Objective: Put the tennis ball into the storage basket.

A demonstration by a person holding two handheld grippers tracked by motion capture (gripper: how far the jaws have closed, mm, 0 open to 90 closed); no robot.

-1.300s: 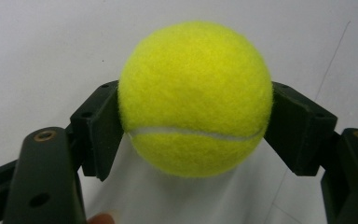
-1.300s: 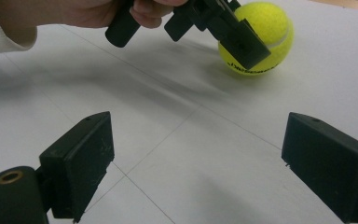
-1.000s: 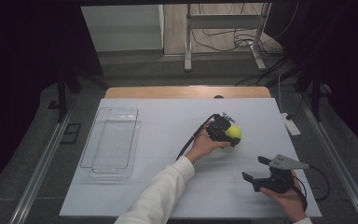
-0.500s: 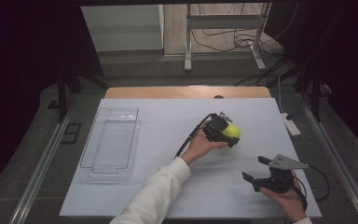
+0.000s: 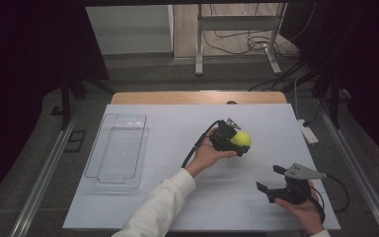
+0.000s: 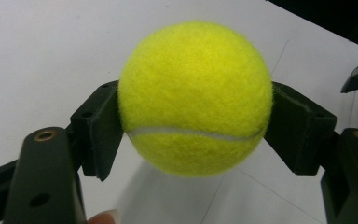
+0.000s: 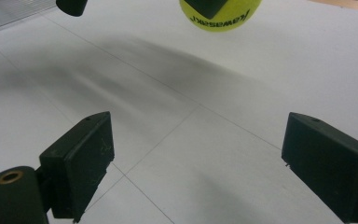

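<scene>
Tennis ball (image 6: pixel 196 95) in L gripper (image 6: pixel 193 126) jaws

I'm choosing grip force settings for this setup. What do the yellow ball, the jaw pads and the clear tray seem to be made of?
Tennis ball: fuzzy yellow felt with a pale seam, probably over rubber.
Pads of the left gripper: matte black, slightly scuffed, likely rubber or plastic; hard to say which.
Tray: transparent and glossy, with the table showing through, probably rigid plastic.

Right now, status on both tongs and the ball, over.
Left tongs shut on the tennis ball, lifted off the table. Right tongs open, empty, low over the table. Clear tray far left, nothing blocking.
</scene>
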